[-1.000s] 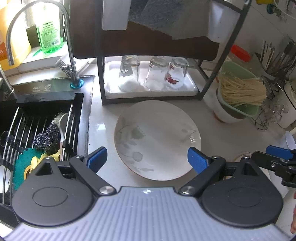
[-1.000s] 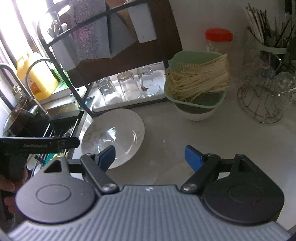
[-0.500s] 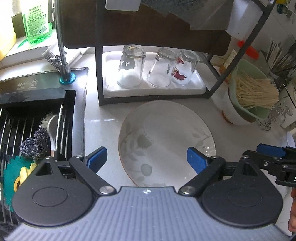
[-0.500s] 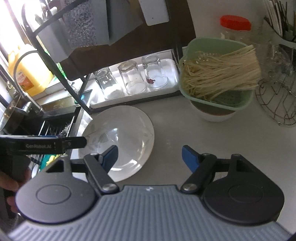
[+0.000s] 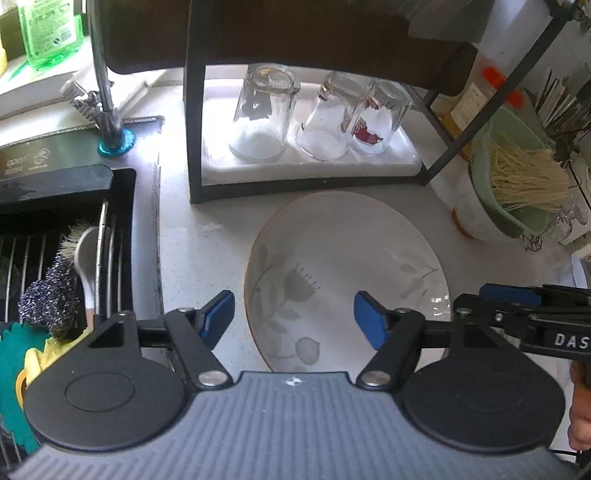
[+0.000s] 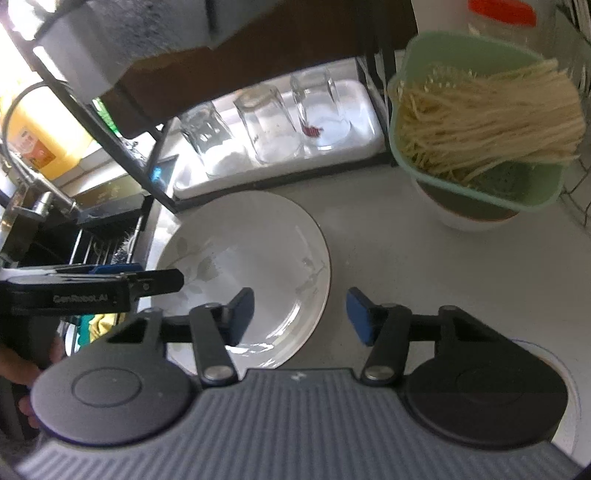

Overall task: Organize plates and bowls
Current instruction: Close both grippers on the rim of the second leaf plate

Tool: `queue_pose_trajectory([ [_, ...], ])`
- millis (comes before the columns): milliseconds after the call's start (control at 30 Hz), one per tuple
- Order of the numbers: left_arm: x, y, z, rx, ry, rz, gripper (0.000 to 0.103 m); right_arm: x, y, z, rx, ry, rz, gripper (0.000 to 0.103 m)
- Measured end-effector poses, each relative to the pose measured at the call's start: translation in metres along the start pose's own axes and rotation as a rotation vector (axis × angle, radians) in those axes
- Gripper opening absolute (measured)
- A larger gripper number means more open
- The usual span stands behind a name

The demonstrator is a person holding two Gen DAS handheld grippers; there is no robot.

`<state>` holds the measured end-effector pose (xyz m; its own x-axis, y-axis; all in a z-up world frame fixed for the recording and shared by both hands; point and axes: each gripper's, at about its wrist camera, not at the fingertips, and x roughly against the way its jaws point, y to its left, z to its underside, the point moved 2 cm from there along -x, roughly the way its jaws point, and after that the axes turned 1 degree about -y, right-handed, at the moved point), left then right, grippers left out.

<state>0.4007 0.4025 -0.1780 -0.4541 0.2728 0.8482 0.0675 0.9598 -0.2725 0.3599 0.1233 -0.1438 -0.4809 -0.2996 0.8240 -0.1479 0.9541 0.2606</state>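
A white plate with a grey leaf pattern is seen lying flat on the pale counter, just in front of the dark rack. Three glasses are stood upside down on the white tray under the rack's shelf.

Left gripper: jaws are apart and closing; the plate's left rim is framed between the blue pads, one pad over the bare counter, the other over the plate's well. No contact can be made out.

Right gripper: jaws are apart and closing; the plate's right rim is bracketed, the left pad over the plate and the right pad over the counter. Whether a pad touches cannot be told.

To the plate's left, the black sink is noted, with a wire grid, a scouring ball and a white spoon. To the right, a green colander of pale noodles is set in a white bowl, near but apart from the plate. A faucet and a green bottle are seen at the back.
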Motion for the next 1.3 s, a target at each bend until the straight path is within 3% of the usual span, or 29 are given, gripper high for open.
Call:
queue_pose_trajectory([
  [167,-0.02,0.003,-0.007,-0.027,0.036,-0.018,0.063,-0.018,-0.003,-0.001,-0.012,0.026,0.046,0.054],
  [433,-0.046,0.009,-0.019,-0.063,0.087,-0.015,0.053,-0.041,-0.01,-0.002,-0.075,0.067,0.048,0.028],
  [667,-0.05,0.014,-0.027,-0.05,0.063,-0.001,0.045,-0.048,-0.01,-0.001,-0.078,0.078,0.048,0.016],
  [900,-0.053,0.008,-0.035,-0.08,0.066,0.005,0.043,-0.05,-0.015,-0.003,-0.105,0.084,0.023,0.016],
  [1167,-0.052,0.017,-0.037,0.0,0.136,0.087,0.043,-0.046,-0.017,-0.001,-0.126,0.101,0.018,0.016],
  [1300,-0.049,0.011,-0.034,-0.024,0.15,0.101,0.043,-0.039,-0.019,0.003,-0.134,0.101,0.009,0.016],
])
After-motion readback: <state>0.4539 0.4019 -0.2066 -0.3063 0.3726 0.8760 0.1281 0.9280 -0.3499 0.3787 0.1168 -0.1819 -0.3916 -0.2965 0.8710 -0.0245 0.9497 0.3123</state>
